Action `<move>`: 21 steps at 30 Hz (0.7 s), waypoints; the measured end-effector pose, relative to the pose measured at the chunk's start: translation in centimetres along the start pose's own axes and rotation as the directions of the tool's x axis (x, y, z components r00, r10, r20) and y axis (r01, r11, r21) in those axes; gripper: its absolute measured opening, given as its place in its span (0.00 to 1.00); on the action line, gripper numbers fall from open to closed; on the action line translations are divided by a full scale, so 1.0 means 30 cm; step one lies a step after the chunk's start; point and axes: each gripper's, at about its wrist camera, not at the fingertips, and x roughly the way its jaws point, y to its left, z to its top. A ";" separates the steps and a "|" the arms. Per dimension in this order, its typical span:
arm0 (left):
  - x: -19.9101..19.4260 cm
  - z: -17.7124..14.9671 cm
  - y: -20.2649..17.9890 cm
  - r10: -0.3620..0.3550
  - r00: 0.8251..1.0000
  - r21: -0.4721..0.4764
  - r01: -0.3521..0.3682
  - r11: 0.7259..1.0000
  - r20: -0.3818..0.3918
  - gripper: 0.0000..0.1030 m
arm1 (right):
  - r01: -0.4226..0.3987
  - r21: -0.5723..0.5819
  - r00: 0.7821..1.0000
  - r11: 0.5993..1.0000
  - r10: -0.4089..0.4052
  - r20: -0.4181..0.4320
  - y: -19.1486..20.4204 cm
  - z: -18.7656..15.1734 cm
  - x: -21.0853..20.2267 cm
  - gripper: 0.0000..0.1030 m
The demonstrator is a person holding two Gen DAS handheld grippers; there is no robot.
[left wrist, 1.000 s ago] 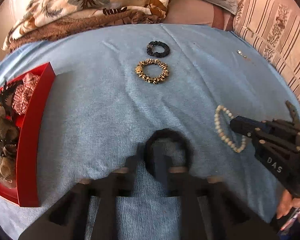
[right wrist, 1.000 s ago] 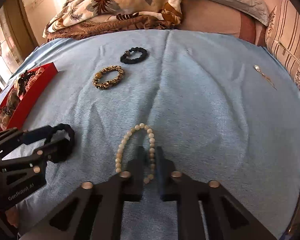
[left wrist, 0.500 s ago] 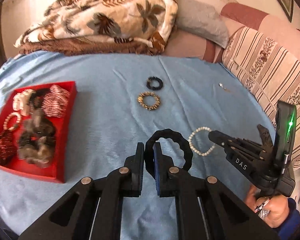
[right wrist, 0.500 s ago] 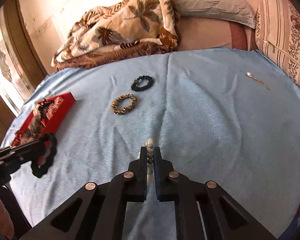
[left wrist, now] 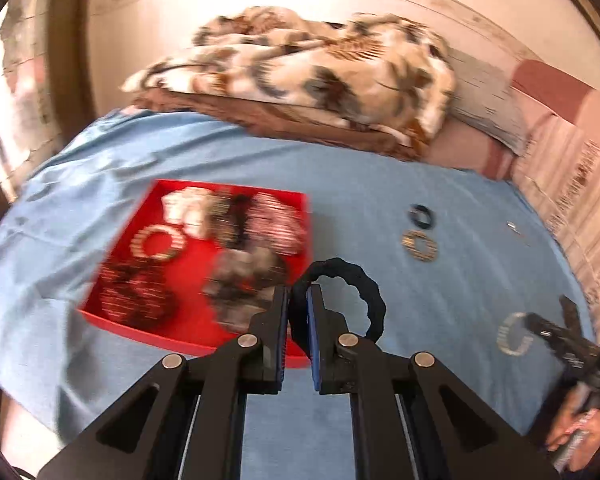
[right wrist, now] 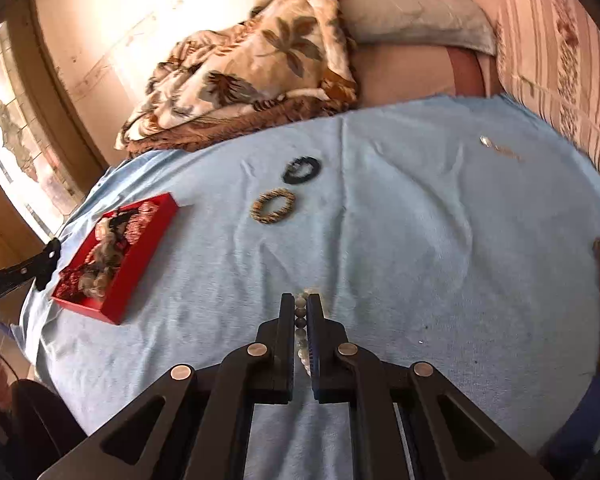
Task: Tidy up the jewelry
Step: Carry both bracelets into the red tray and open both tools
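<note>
Left tool (left wrist: pixel 297 312) clenched on black scrunchie (left wrist: pixel 354 280) | right tool (right wrist: pixel 300 316) grasping bead bracelet (right wrist: pixel 302 312) | risk: thin grip, bracelet may slip before red tray (left wrist: pixel 112 316).

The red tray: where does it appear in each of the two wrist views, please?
Left wrist view: the red tray sits left of centre, just beyond the left gripper.
Right wrist view: the red tray lies at the left, small and far from the right gripper.
Shared landmark: the tan bracelet on the blue sheet.
</note>
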 end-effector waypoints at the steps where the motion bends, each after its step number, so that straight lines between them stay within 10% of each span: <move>1: 0.001 0.006 0.029 0.018 1.000 -0.007 -0.018 1.000 0.003 0.09 | -0.014 -0.015 1.000 1.000 0.014 0.000 0.026 0.011 -0.009 0.07; 9: 0.097 0.071 0.327 0.043 0.998 -0.227 -0.050 0.973 -0.036 0.09 | -0.104 -0.117 0.994 0.988 0.101 -0.029 0.262 0.097 0.008 0.07; 21: 0.310 0.171 0.493 0.013 0.995 -0.272 -0.039 0.961 -0.097 0.09 | -0.311 -0.162 0.942 0.937 0.281 -0.184 0.649 0.161 0.195 0.07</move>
